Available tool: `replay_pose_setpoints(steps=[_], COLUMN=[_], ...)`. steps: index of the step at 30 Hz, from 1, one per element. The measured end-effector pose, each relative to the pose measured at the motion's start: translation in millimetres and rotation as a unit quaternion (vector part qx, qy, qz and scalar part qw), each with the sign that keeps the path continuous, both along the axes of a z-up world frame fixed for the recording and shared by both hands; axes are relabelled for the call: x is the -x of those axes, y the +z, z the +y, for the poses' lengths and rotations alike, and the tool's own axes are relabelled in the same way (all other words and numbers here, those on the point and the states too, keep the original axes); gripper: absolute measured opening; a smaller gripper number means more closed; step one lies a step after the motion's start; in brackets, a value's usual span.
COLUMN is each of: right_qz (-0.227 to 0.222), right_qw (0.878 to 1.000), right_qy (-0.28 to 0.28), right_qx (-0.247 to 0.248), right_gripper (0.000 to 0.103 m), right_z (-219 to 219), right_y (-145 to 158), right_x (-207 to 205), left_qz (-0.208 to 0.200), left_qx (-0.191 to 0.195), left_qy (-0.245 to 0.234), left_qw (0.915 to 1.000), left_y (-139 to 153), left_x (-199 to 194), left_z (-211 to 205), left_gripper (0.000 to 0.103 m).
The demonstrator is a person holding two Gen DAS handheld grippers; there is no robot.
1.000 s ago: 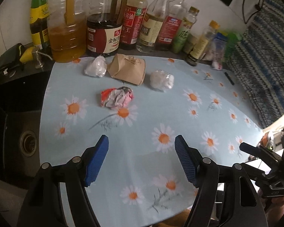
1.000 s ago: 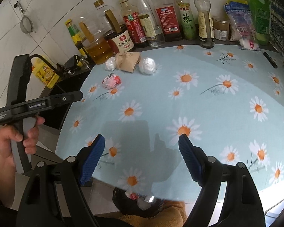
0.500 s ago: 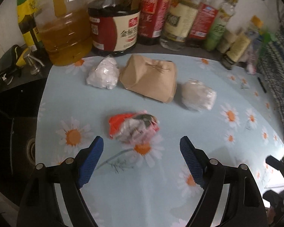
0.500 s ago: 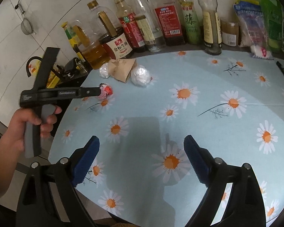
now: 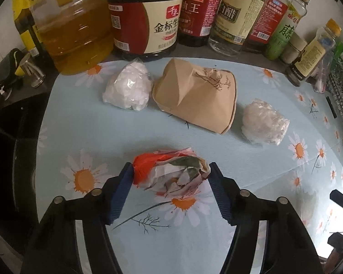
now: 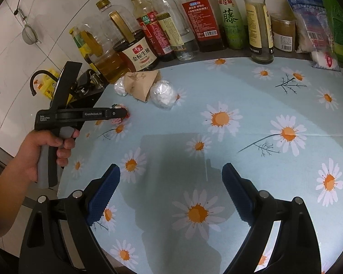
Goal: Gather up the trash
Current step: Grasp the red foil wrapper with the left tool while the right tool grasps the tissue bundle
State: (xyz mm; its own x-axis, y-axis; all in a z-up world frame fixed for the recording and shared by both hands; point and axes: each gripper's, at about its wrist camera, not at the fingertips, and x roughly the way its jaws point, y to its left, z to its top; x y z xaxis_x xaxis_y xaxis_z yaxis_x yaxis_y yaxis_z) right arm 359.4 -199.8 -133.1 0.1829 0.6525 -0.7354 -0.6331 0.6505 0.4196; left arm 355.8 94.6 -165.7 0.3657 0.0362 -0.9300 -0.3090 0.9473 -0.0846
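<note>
Left gripper (image 5: 171, 180) closing around red-and-white wrapper wad (image 5: 171, 173); right gripper (image 6: 171, 182) spread, empty. Springy, crumpled wad may squirt out.

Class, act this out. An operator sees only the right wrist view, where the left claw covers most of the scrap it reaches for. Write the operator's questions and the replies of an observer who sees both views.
Operator: Is the scrap between the left claw's pads?
Observer: Yes. The left claw is closing with the crumpled wrapper between its pads, and both look to be touching its sides.
Operator: The wad left of the cup is half hidden for me. What is it?
Observer: White crumpled paper in clear film, lying close beside the crushed paper cup.
</note>
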Motion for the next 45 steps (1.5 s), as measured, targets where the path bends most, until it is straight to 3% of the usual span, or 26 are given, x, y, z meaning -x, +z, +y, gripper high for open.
replay_pose_setpoints(steps=[12, 18, 24, 33, 39, 43, 45], right_qz=[-0.012, -0.033, -0.031, -0.054, -0.059, -0.053, -0.051], right_qw=[1.0, 0.999, 0.997, 0.987, 0.981, 0.98, 0.977], right_qy=[-0.002, 0.011, 0.056, 0.133, 0.157, 0.167, 0.171], right_qx=[0.005, 0.013, 0.037, 0.072, 0.095, 0.099, 0.112], right_gripper=[0.09, 0.09, 0.09, 0.089, 0.083, 0.075, 0.066], right_z=[5.2, 24.1, 68.2, 130.5, 156.4, 167.1, 172.8], right_y=[4.5, 10.7, 13.2, -2.8, -18.0, -26.9, -34.7], right_x=[-4.9, -26.3, -54.4, -71.9, -90.1, -98.2, -98.5], left_qz=[-0.017, -0.04, -0.051, -0.05, -0.054, -0.04, -0.038], left_qx=[-0.008, 0.006, 0.021, 0.034, 0.046, 0.054, 0.062], left_qy=[-0.004, 0.008, 0.031, 0.104, 0.15, 0.172, 0.175], left_qw=[0.9998, 0.9992, 0.998, 0.9927, 0.9861, 0.9829, 0.9818], left_y=[9.7, 29.9, 45.1, 56.6, 55.1, 48.2, 47.6], left_x=[4.1, 38.5, 80.1, 140.5, 174.1, 191.3, 197.0], left_z=[-7.7, -10.1, -16.4, -20.4, -29.7, -36.9, -40.5], left_gripper=[0.058, 0.058, 0.058, 0.058, 0.058, 0.058, 0.058])
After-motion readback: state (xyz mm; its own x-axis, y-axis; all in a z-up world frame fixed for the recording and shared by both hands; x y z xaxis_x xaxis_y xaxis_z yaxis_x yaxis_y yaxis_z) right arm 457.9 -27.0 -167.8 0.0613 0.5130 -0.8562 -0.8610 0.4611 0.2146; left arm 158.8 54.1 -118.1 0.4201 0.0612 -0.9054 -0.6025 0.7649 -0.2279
